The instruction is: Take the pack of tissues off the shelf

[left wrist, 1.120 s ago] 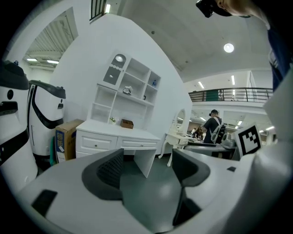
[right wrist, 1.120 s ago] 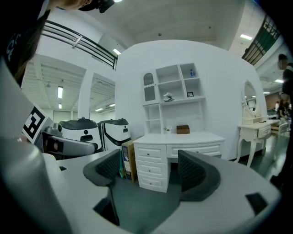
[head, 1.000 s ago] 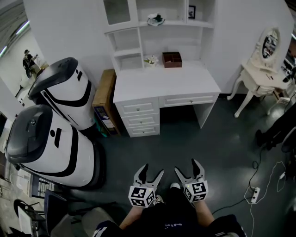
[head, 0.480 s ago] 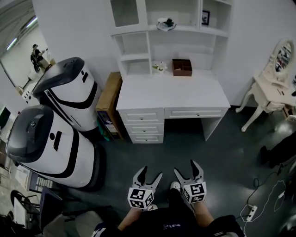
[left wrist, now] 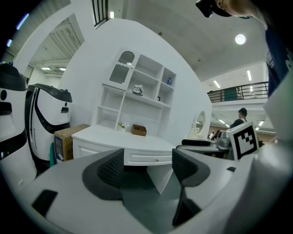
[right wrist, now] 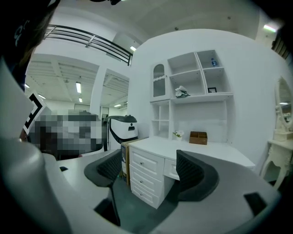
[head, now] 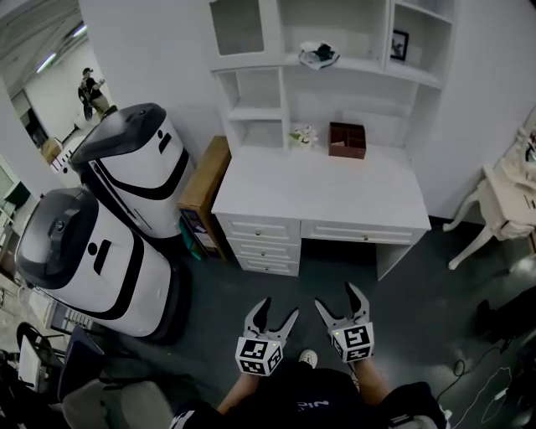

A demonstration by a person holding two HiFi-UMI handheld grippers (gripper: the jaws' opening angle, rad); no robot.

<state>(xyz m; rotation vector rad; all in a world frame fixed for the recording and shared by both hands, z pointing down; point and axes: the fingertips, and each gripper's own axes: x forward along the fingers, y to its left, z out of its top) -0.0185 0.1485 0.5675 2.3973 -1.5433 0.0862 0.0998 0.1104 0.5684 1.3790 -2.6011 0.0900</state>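
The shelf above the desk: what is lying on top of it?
A tissue pack lies on the shelf; a small framed picture stands further right. Anything behind the pack is covered.

Test hall staged as a home: shelved desk (head: 322,197), bulky white machines (head: 92,260)

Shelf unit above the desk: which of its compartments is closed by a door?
The top-left compartment. Only it has a glass-paned front; the other compartments are all open at the front.

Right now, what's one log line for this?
left gripper: open, empty | right gripper: open, empty | pack of tissues: on upper shelf, untouched
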